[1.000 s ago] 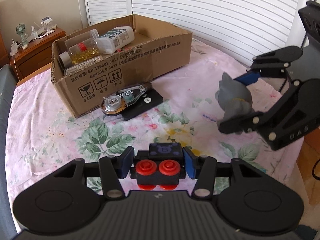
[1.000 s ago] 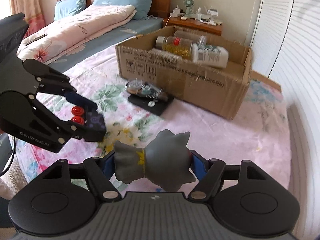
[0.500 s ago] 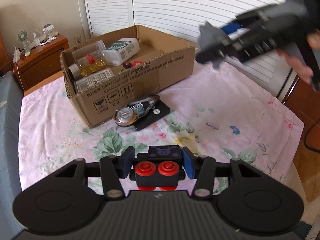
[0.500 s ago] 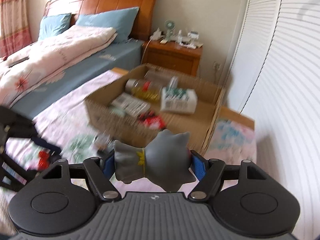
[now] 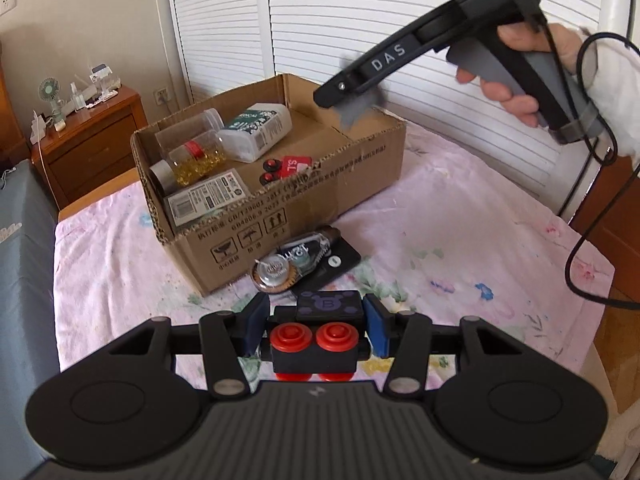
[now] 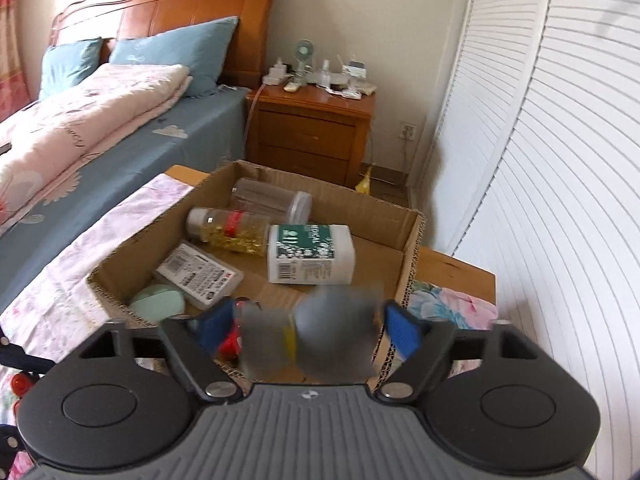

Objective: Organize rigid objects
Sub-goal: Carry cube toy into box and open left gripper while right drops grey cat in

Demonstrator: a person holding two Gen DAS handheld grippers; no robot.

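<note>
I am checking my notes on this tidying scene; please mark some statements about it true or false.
1. The left tongs grip a black block with red studs. True.
2. The cardboard box is empty. False: it holds a white bottle and other items.
3. The right tongs are above the box. True.
4. The tape dispenser lies inside the box. False: it lies outside, in front of the box.

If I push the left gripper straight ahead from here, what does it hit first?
Most likely the tape dispenser lying on the black case just beyond the black toy block held in the left gripper; the cardboard box wall stands right behind. Depth is uncertain.
</note>
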